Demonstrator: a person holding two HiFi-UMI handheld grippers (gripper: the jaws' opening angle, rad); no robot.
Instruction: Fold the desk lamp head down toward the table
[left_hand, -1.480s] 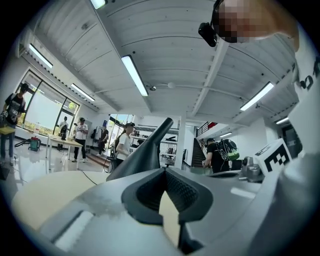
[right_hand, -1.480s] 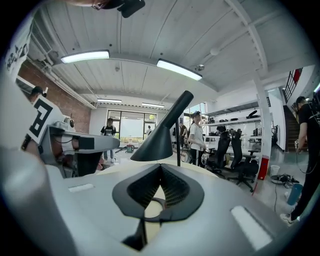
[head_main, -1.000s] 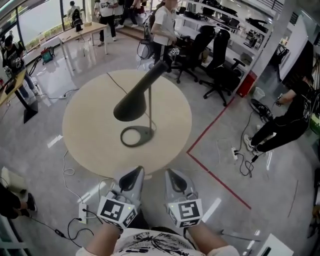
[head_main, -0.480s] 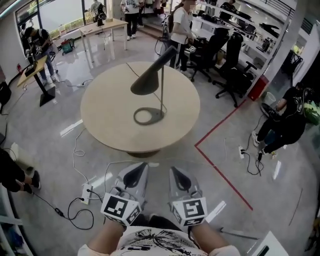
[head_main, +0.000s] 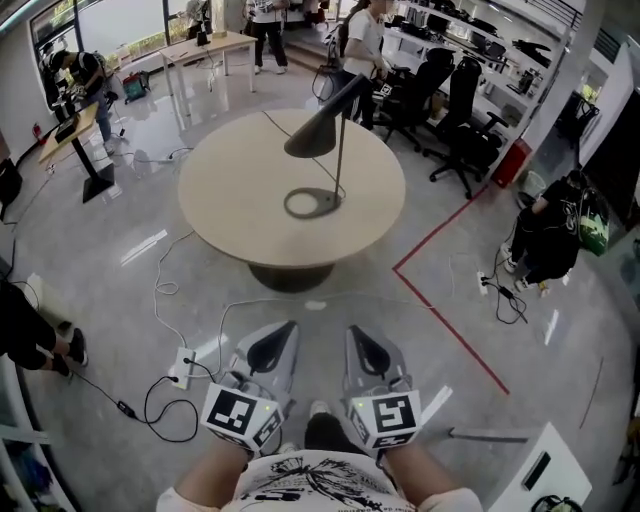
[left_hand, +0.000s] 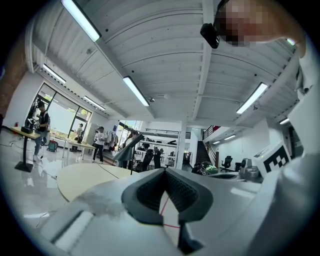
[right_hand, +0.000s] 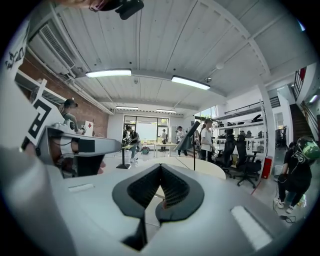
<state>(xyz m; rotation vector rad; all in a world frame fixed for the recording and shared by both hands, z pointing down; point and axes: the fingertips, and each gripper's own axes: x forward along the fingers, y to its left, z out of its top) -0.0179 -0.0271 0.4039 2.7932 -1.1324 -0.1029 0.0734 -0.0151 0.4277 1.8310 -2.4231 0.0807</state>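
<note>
The desk lamp stands on the round wooden table (head_main: 230, 210) well ahead of me. Its dark cone head (head_main: 318, 130) is tilted up on a thin stem (head_main: 340, 150), above a ring base (head_main: 310, 203). My left gripper (head_main: 283, 332) and right gripper (head_main: 358, 336) are held close to my body, side by side, far short of the table. Both are shut with nothing between the jaws. The lamp (left_hand: 127, 150) looks small and distant in the left gripper view, and the lamp (right_hand: 188, 136) likewise in the right gripper view.
A power strip and cables (head_main: 180, 365) lie on the floor between me and the table. Red floor tape (head_main: 440, 330) runs to the right. Office chairs (head_main: 455, 110) and standing people are behind the table; a person (head_main: 550, 235) crouches at right.
The table and lamp have receded up the head view, so I stand farther from them. Both grippers stay shut near my body.
</note>
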